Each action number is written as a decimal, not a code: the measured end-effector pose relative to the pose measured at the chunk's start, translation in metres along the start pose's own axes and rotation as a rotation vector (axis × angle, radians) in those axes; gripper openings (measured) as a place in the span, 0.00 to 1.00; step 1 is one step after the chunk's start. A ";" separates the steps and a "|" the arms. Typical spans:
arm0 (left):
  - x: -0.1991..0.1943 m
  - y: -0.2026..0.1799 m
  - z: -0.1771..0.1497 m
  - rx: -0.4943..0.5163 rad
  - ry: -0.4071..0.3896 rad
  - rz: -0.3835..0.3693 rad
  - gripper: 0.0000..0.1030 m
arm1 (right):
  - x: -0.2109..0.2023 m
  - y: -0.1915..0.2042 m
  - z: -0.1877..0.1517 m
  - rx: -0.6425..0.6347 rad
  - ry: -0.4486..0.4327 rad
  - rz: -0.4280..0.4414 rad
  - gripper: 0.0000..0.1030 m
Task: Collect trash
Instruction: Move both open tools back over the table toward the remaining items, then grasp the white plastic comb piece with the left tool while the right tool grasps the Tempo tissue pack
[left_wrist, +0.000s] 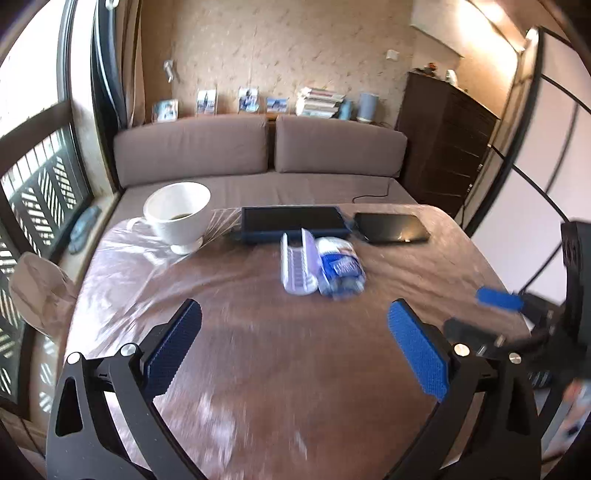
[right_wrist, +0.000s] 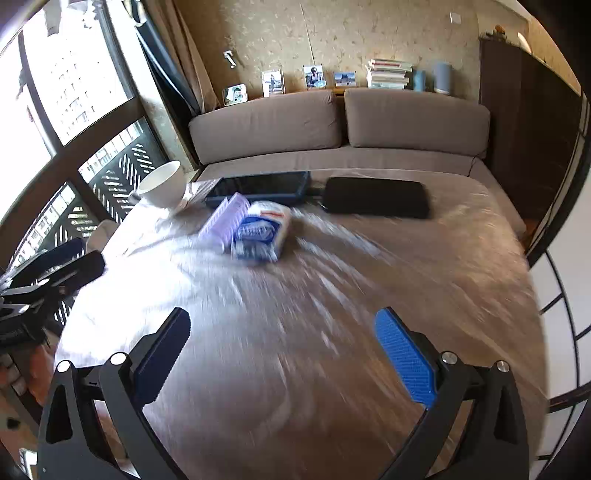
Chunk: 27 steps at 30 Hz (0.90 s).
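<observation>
A brown table (left_wrist: 258, 350) covered with a clear plastic sheet is shown from both wrist views, with a grey sofa (left_wrist: 258, 155) behind it. At far left, beyond the table edge, a window with a dark lattice railing (left_wrist: 40, 192) is seen. On the far left part of the table a white bowl-shaped cup (left_wrist: 177, 214) is placed; something dark is visible inside it, though what it is cannot be told. To its right a dark blue tablet-like device (left_wrist: 291, 221) lies flat, and further right a black tablet (left_wrist: 391, 227) lies just beside it. In front of the blue device, near the table centre, the trash is found: a translucent lilac ribbed plastic tray (left_wrist: 297, 264) and, touching its right side, a crumpled blue-and-white plastic wrapper (left_wrist: 340, 267). The left gripper (left_wrist: 295, 328) is held above the near part of the table with its fingers spread wide and nothing between them; the trash lies ahead of it, well apart. The right gripper (right_wrist: 282, 336) is likewise spread and empty, the wrapper (right_wrist: 262, 230) and tray (right_wrist: 223, 219) lying ahead and to its left. At far right a dark wooden cabinet (left_wrist: 443, 140) stands beside the sofa.
</observation>
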<state>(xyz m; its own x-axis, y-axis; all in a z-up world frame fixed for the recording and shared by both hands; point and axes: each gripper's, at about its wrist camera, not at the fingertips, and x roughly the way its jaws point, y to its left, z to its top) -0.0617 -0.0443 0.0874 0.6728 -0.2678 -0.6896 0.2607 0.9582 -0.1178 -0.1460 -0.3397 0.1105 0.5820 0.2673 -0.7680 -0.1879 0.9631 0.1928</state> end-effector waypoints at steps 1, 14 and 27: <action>0.007 0.001 0.003 -0.004 0.004 0.002 0.99 | 0.014 0.007 0.010 -0.013 0.004 -0.020 0.96; 0.093 0.029 0.030 -0.041 0.122 -0.030 0.99 | 0.107 0.019 0.042 -0.032 0.087 -0.116 0.77; 0.125 0.024 0.031 -0.012 0.169 -0.049 0.75 | 0.127 0.014 0.049 -0.052 0.075 -0.129 0.73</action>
<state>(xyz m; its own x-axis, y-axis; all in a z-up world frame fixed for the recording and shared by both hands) 0.0498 -0.0577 0.0206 0.5335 -0.2947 -0.7928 0.2814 0.9458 -0.1622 -0.0357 -0.2905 0.0456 0.5433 0.1360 -0.8284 -0.1570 0.9858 0.0589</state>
